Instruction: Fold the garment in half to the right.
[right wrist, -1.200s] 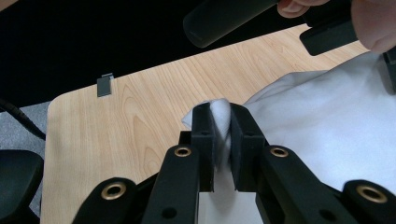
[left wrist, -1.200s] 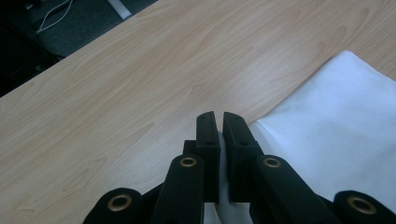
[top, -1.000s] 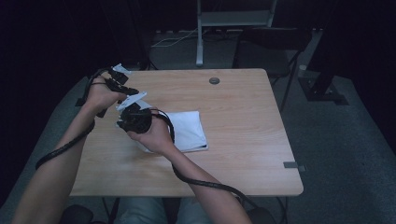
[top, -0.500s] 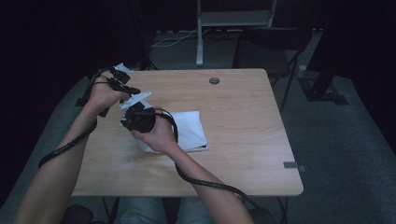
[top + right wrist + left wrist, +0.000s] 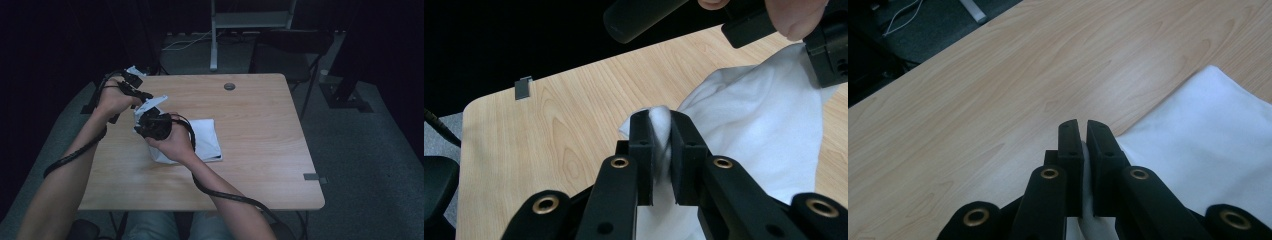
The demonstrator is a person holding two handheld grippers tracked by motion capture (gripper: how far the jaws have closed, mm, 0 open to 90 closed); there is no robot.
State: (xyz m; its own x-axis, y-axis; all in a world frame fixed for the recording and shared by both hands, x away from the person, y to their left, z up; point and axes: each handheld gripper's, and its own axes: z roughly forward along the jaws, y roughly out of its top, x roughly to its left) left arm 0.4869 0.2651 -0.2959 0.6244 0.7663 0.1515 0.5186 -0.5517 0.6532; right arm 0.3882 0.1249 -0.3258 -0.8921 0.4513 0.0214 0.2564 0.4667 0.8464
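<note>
**Cloth pinched by both grippers over the bench**

A white cloth point(image 5: 202, 140) is held at two places at the near-left part of the wooden bench point(image 5: 260, 150). In the left gripper view, the jaws of the left gripper point(image 5: 1083, 135) are pressed almost together, and a thin fold of the cloth point(image 5: 1198, 145) is seen clamped between them; the rest of the cloth spreads to the right of the jaws and lies flat on the bench point(image 5: 973, 100). Bare wood is seen ahead of and to the left of the jaws.

In the right gripper view, the jaws of the right gripper point(image 5: 659, 125) are closed on a bunched edge of the cloth point(image 5: 749, 125), a white tuft of which stands up between the tips. Beyond and to the right of these jaws the cloth is drawn upward toward the other gripper, which is seen at the upper right edge. The bench point(image 5: 564, 115) runs to the left of the jaws, and a small grey tab point(image 5: 523, 88) is seen at its far edge.

In the high view, the left gripper point(image 5: 131, 86) and the right gripper point(image 5: 150, 120) are held close together, with the cloth lying mostly under and to the right of the right hand point(image 5: 175, 145). A small round disc point(image 5: 229, 86) lies well apart, near the far edge of the bench.
</note>
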